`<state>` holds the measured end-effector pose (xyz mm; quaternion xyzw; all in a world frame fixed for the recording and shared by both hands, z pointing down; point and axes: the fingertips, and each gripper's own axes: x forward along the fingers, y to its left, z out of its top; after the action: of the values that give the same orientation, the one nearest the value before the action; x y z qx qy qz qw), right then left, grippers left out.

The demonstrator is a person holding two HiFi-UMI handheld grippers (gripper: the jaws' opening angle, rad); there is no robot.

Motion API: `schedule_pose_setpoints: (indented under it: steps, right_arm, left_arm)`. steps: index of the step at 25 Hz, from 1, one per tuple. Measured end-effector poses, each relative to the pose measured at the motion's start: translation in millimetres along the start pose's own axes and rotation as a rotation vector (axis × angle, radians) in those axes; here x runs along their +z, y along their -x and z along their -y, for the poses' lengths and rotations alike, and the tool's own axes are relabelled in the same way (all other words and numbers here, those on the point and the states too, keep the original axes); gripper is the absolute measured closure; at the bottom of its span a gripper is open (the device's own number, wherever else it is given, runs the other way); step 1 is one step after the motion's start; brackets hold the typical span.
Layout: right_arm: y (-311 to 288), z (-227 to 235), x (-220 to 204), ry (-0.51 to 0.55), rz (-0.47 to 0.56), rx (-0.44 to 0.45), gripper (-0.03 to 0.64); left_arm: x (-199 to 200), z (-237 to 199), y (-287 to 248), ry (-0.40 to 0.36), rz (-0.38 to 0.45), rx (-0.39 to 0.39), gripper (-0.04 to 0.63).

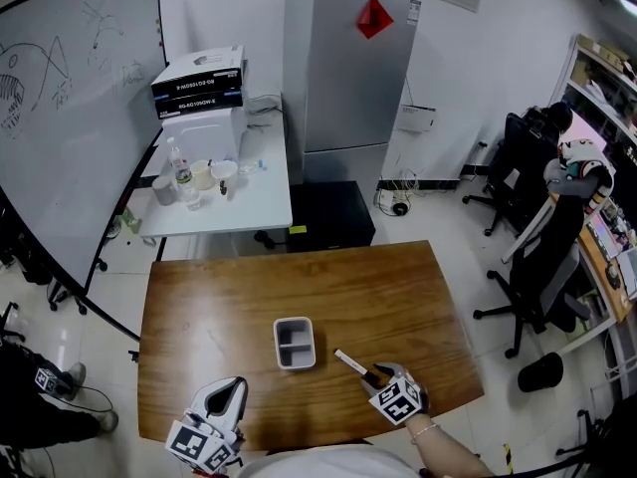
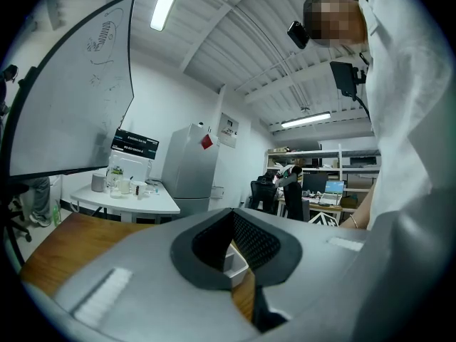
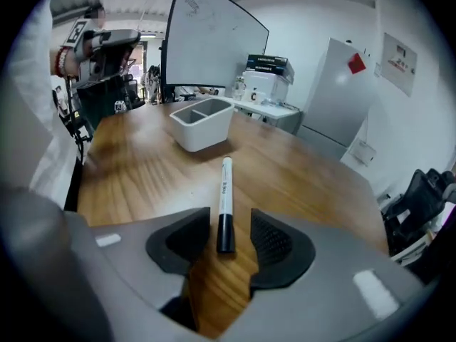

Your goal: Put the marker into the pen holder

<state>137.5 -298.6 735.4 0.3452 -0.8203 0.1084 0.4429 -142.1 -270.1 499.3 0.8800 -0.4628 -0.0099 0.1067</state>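
Marker [image 1: 350, 359] lies lower right on the table [image 1: 398, 277], bare wood all round, untouched between right gripper's [image 3: 229, 235] wide fingers [image 3: 273, 242]; left gripper [image 2: 239, 254] closed.

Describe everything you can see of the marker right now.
The marker is a slim white plastic-looking barrel with a black cap and small dark print I can't read. It lies flat on the wooden table. Its black end sits between the open jaws of the right gripper, with a gap on each side, so only the table seems to touch it. Its white end points toward the pen holder.
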Motion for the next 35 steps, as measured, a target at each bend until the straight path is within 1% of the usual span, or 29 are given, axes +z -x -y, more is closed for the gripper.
schedule_pose_setpoints:
  steps: [1,2,3,4,5,8,10,14,17,18,20,22,26,28,30,35]
  right_arm:
    - [-3,-1,-1,-0.008,-0.009,0.019,0.453]
    - [-4,-2,-2,-0.017,-0.015,0.032,0.472]
    - [-5,-3,-3,-0.027,-0.018,0.037,0.498]
    - [-5,-3,-4,-0.04,-0.017,0.039,0.541]
    - [-4,-3,-4,-0.051,-0.012,0.042,0.548]
    - [-2,-4,-4,-0.051,-0.001,0.048,0.552]
    - [0,-1,2,-0.061,0.026,0.04,0.552]
    - [14,9,27,-0.104,0.118,0.005,0.552]
    - [32,14,55,-0.099,0.207,-0.007,0.552]
    - [38,11,68,-0.079,0.234,0.001,0.552]
    - [48,-2,91,-0.005,0.268,0.033,0.552]
    - [50,-19,107,0.092,0.263,0.069,0.552]
    - [40,-50,126,0.264,0.193,0.142,0.552]
    - [30,-59,129,0.334,0.145,0.16,0.552]
    - [22,-63,130,0.374,0.103,0.163,0.552]
    - [5,-62,126,0.424,-0.004,0.141,0.551]
  left_arm:
    - [0,0,-1,0.001,0.001,0.0,0.594]
    - [1,0,-2,0.0,0.003,0.0,0.594]
    - [3,1,-3,-0.002,0.004,-0.001,0.594]
    - [4,2,-4,-0.004,0.006,-0.002,0.594]
    - [6,2,-5,-0.007,0.007,-0.003,0.594]
    - [7,2,-7,-0.009,0.009,-0.002,0.594]
    - [6,1,-6,-0.009,0.007,-0.001,0.594]
    - [5,-1,-3,-0.007,0.005,0.007,0.594]
    - [5,0,-2,-0.005,0.009,0.012,0.594]
    - [5,1,-2,-0.005,0.011,0.013,0.594]
    - [6,2,-1,-0.004,0.015,0.013,0.594]
    - [5,3,1,-0.003,0.017,0.014,0.594]
    - [4,2,12,0.0,0.024,0.029,0.594]
    - [6,-2,21,0.003,0.034,0.051,0.594]
    - [9,-7,30,0.001,0.043,0.075,0.594]
    - [15,-20,56,0.006,0.062,0.141,0.594]
